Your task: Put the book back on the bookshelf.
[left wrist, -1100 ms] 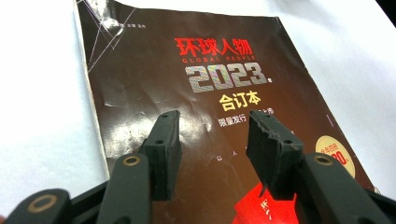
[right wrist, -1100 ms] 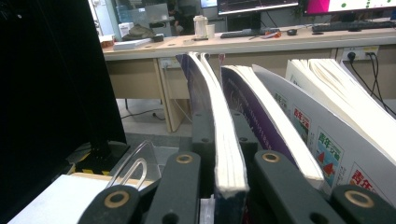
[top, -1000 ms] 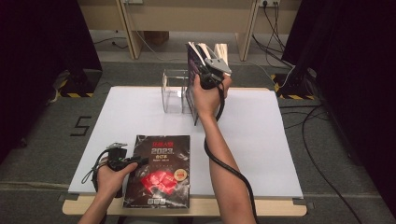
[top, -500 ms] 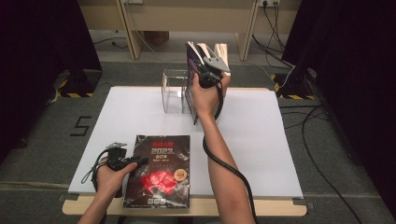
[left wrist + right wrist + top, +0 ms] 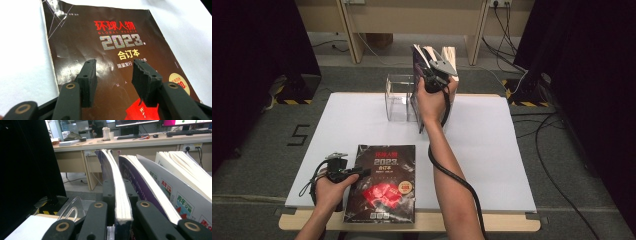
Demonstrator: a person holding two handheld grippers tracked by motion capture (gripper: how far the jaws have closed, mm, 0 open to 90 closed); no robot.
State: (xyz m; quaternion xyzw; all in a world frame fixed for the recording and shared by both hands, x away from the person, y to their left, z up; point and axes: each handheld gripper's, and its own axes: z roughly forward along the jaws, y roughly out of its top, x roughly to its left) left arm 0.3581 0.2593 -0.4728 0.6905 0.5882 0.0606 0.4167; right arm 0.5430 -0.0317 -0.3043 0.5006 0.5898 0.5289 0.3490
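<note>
- Table (image 5: 492,165): white top with a wooden front edge, spanning the high view.
- Red-and-black magazine (image 5: 382,182): lies flat, cover up, near the front edge at about 7 o'clock from the table's centre; the left gripper view shows the printed cover (image 5: 117,50).
- Upright books (image 5: 447,57): stand on edge at about 12 o'clock near the far edge, leaning together just beside a clear holder (image 5: 399,97); the right gripper view shows their fanned pages (image 5: 180,177).
- Thin book (image 5: 117,195): the leftmost of the upright books, clamped between the right gripper's jaws.
- Right gripper (image 5: 434,75): jaws narrow, pressing on the thin book from both sides.
- Left gripper (image 5: 357,172): jaws wide apart over the magazine's left part, nothing between them; whether the tips touch the cover cannot be told.
</note>
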